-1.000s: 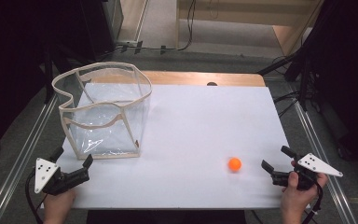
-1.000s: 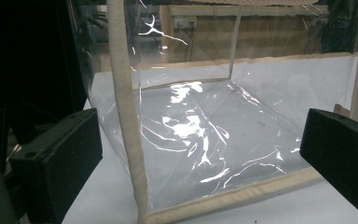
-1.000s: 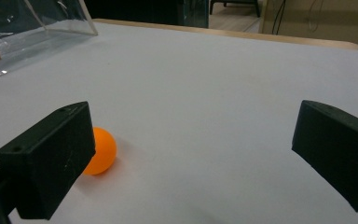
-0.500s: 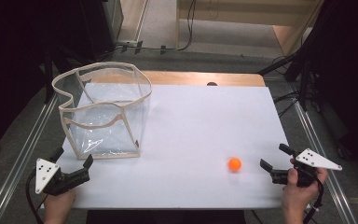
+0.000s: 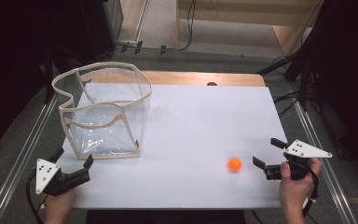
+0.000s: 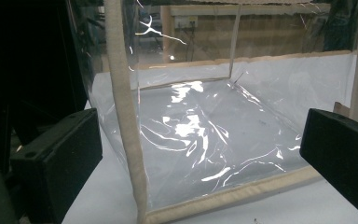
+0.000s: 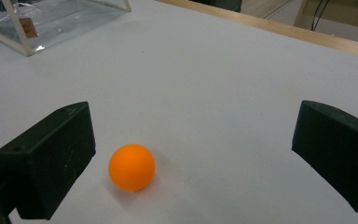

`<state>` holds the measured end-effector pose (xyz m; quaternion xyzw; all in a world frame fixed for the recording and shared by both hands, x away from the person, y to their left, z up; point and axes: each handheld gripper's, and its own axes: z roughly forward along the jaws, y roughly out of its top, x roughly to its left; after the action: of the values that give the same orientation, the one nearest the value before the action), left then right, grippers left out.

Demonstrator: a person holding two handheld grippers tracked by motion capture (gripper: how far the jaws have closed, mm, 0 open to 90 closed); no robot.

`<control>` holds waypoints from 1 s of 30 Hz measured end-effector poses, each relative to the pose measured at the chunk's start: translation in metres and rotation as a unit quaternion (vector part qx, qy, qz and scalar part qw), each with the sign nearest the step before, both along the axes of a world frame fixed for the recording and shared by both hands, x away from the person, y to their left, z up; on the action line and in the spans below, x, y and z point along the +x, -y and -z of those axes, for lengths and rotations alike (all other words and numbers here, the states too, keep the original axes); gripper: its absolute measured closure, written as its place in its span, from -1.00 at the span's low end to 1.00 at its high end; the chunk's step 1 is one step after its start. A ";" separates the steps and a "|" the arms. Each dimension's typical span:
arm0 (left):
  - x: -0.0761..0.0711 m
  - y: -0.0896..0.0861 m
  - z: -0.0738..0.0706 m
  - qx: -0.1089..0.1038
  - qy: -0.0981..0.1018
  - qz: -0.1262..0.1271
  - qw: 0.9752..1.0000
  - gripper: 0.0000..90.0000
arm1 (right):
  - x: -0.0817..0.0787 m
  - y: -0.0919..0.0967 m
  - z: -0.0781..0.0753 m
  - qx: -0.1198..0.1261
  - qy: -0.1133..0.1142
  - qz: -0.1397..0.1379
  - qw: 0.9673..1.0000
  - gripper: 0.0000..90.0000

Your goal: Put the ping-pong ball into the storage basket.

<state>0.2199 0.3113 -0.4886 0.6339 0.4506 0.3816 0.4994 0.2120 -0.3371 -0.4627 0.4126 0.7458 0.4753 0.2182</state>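
Note:
A small orange ball [image 5: 234,164] lies on the white table [image 5: 205,121] toward its front right; in the right gripper view the ball [image 7: 131,167] sits low and left between the wide-apart jaws. My right gripper [image 5: 267,153] is open, just right of the ball and not touching it. A clear plastic bag with beige trim [image 5: 103,109] stands open at the left of the table. My left gripper [image 5: 72,158] is open at the front left, just short of the bag's near corner. In the left gripper view the bag [image 6: 205,130] stands close ahead, empty inside.
A wooden strip [image 5: 200,77] runs along the table's far edge. Metal rails [image 5: 321,149] flank both sides of the table. Dark equipment and cables stand on the floor beyond. A small tag [image 7: 27,27] shows on the bag's corner in the right gripper view.
My right gripper has crept slightly left toward the ball. The left gripper, the bag and the ball have stayed where they were.

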 end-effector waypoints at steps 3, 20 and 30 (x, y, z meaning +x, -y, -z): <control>0.000 0.000 0.000 0.000 0.000 0.001 1.000 -1.00 | 0.003 -0.004 -0.005 -0.004 -0.003 -0.012 1.000 -1.00; 0.000 0.000 0.000 0.000 0.000 0.001 1.000 -1.00 | 0.017 -0.029 -0.013 -0.059 -0.062 -0.089 0.992 -1.00; 0.000 0.000 0.000 0.001 0.001 0.004 1.000 -1.00 | 0.028 -0.046 -0.008 -0.096 -0.105 -0.131 0.981 -1.00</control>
<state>0.2197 0.3113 -0.4887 0.6356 0.4475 0.3805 0.5010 0.2402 -0.2911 -0.4546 0.3360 0.8545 0.3799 0.1126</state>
